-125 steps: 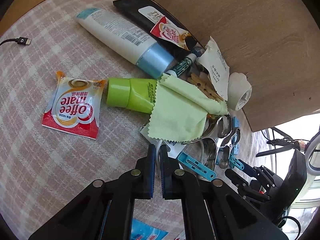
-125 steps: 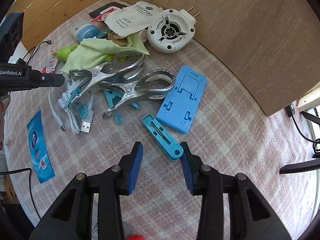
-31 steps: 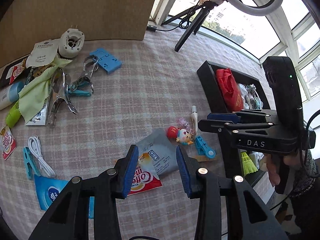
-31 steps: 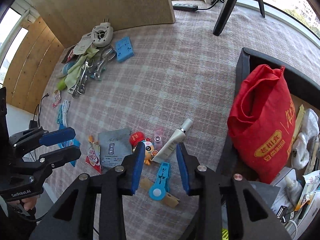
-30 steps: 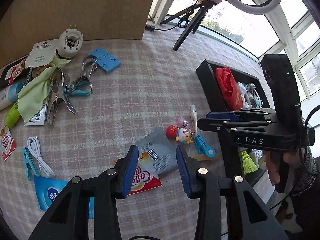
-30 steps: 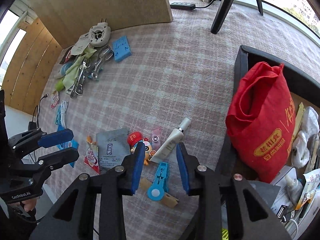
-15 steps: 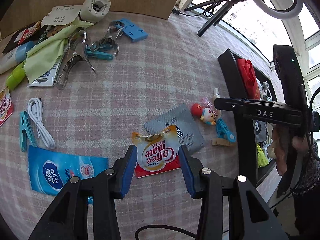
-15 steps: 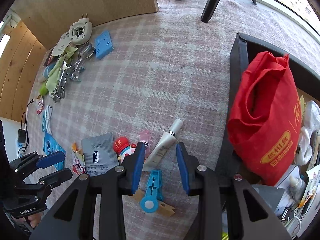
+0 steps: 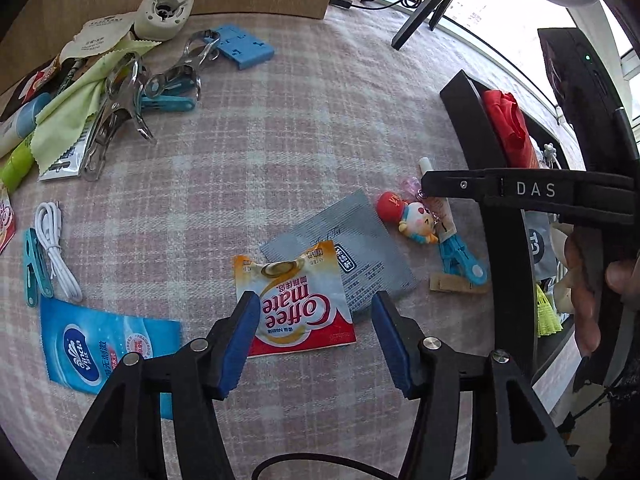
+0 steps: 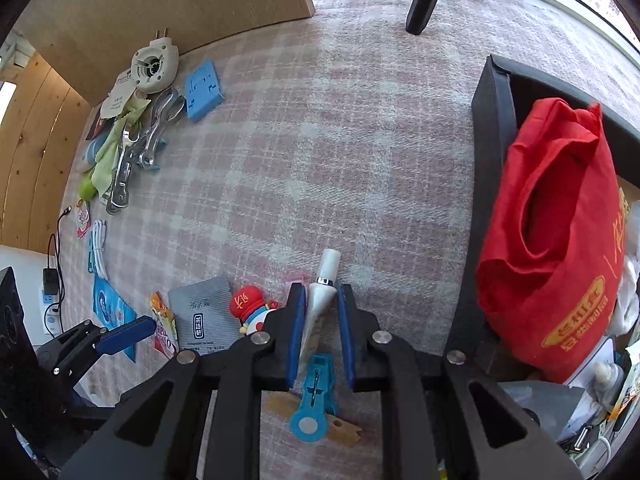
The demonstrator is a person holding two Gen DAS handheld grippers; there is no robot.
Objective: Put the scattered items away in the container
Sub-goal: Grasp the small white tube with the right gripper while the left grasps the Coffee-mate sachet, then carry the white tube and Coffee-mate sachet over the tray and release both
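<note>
Pick-up step, both hands at once. On the left, the left tongs (image 9: 314, 336) hang over the Coffee mate sachet (image 9: 295, 306), which lies flat on the checked worktop (image 9: 304, 120) partly over a grey tea sachet (image 9: 352, 246); the jaws are opening and straddle it, pads not touching. On the right, the right tongs (image 10: 318, 334) are closing around the small white tube (image 10: 320, 300), which is between the pads; firm contact cannot be told. A blue clip (image 10: 314, 396) lies just beneath. The black container (image 10: 494, 128), already holding a red bag (image 10: 552, 240), stands at the right.

Next, probably: left lowered and shut on the sachet edge, tube clamped, both carried to the container.

Against a second ago: left jaws wider and nearer the sachet; right jaws narrower, the tube now between them.
</note>
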